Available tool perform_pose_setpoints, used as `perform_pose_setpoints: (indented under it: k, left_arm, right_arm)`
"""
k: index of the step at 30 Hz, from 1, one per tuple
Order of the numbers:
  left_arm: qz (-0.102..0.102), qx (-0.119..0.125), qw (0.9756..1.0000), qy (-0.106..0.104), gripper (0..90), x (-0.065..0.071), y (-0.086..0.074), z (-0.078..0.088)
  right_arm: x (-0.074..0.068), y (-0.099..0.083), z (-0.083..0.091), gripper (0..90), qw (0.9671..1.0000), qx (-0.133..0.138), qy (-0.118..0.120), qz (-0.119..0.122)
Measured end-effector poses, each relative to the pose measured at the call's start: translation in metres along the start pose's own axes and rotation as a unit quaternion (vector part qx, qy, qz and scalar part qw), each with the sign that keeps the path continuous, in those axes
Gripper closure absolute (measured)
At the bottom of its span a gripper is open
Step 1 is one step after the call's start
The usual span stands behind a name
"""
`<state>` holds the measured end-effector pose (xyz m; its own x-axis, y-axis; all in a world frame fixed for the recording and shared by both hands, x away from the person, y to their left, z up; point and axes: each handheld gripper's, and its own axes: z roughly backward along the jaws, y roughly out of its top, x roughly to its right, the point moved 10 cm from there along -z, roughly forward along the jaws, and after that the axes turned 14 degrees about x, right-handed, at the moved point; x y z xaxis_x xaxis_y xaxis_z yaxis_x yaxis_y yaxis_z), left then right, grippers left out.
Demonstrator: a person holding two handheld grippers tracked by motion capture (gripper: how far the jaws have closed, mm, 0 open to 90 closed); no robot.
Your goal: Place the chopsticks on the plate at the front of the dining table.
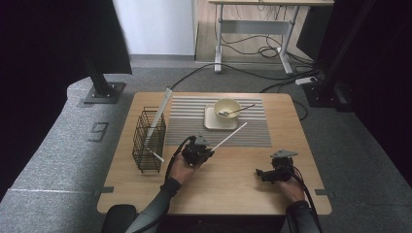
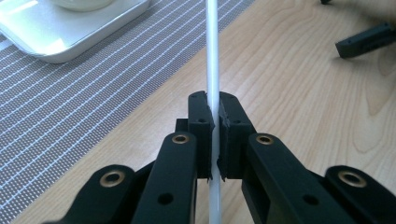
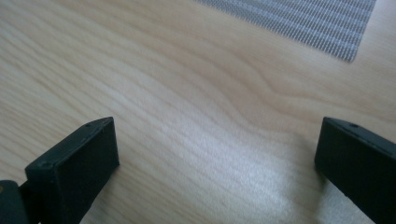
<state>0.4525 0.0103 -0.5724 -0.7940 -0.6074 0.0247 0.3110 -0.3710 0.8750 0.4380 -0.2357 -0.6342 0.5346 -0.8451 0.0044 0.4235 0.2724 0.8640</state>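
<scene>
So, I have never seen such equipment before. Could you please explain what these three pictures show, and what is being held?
A person sits at a wooden table and holds a hand tool with two black jaws in each hand. One picture is taken from above; the other two come from small cameras riding on each tool.

The left gripper is shut on a thin white stick, which points toward the striped grey mat. The right gripper is open, with bare wood between its jaws.

On the mat stands a pale square plate with a bowl and a spoon. At the left stands a black wire basket with another white stick in it.
</scene>
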Motion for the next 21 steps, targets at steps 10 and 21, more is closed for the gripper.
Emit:
perform_pose_setpoints:
  k: [10, 21]
  left_arm:
    - [0.012, -0.006, 0.9998, 0.017, 84.6, -0.014, 0.004, -0.011]
    - [0.021, -0.008, 0.9985, 0.05, 84.7, -0.034, 0.013, -0.019]
  right_arm:
    - [0.0, 0.0, 0.0, 0.0, 1.0, 0.0, 0.0, 0.001]
    - [0.0, 0.0, 0.0, 0.0, 1.0, 0.0, 0.0, 0.0]
